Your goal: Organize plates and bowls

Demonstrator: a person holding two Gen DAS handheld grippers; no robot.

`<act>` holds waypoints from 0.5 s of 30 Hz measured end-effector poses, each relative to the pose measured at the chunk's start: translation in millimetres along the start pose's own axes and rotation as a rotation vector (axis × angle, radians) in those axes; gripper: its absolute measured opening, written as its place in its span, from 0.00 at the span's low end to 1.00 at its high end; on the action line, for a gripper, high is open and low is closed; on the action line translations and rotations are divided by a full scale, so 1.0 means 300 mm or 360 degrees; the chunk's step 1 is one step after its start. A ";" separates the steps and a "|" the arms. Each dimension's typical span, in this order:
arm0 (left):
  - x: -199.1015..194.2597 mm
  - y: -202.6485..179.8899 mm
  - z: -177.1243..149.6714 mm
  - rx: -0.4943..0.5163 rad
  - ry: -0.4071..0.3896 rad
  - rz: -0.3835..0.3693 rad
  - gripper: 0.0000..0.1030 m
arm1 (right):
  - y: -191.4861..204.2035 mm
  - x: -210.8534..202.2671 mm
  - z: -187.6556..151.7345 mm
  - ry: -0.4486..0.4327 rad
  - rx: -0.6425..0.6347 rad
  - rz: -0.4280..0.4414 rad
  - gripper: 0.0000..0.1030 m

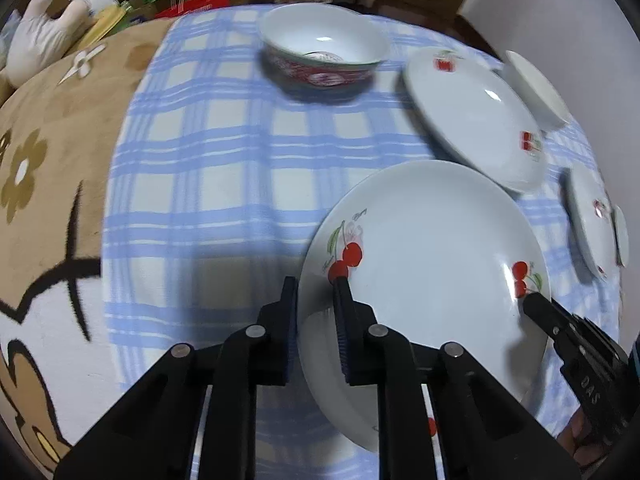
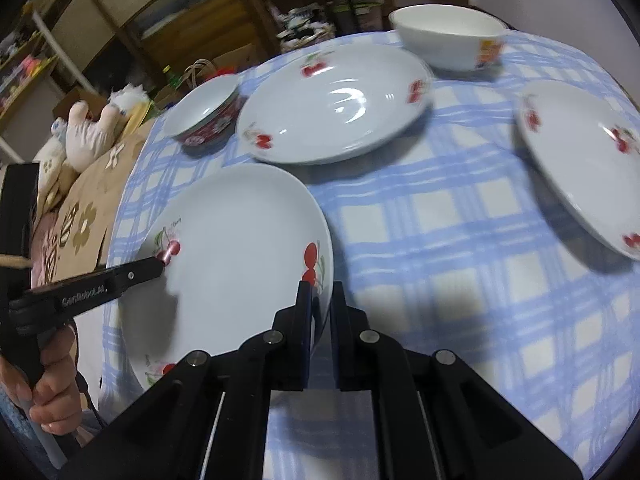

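Observation:
A white plate with red cherries (image 1: 432,248) (image 2: 240,232) is held at both sides over the blue checked cloth (image 1: 220,160). My left gripper (image 1: 315,282) (image 2: 158,262) is shut on its left rim, one finger above and one below. Across the plate, the right gripper (image 2: 320,286) (image 1: 530,304) pinches the right rim by a cherry print. The cloth also carries a second cherry plate (image 1: 476,116) (image 2: 336,104), a third cherry plate (image 1: 592,220) (image 2: 588,164), a red patterned bowl (image 1: 324,60) (image 2: 208,116) and a white bowl (image 1: 536,88) (image 2: 448,40).
A brown flowered blanket (image 1: 52,140) lies left of the cloth, with a white plush toy (image 1: 40,40) (image 2: 92,132) at its far end. Bags and wooden furniture stand behind. A person's hand (image 2: 52,396) grips the left tool's handle.

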State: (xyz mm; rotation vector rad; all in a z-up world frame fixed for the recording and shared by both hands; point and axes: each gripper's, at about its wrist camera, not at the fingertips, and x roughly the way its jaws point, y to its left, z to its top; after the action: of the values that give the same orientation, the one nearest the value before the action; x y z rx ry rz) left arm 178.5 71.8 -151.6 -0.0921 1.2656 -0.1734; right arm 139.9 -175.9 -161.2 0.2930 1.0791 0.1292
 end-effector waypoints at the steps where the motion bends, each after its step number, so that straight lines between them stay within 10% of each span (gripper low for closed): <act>1: -0.007 -0.020 -0.005 0.0028 -0.0015 -0.0009 0.15 | -0.016 -0.013 -0.003 -0.0009 0.0029 -0.0003 0.09; 15: -0.058 -0.177 -0.055 0.0174 -0.0063 -0.0177 0.13 | -0.144 -0.191 -0.052 -0.0130 0.0206 -0.0105 0.09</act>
State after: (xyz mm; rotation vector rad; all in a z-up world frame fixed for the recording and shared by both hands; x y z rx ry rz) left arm 153.5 23.1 -131.4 -0.0717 1.2102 -0.3348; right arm 97.7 -228.6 -132.2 0.3755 1.0166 -0.0113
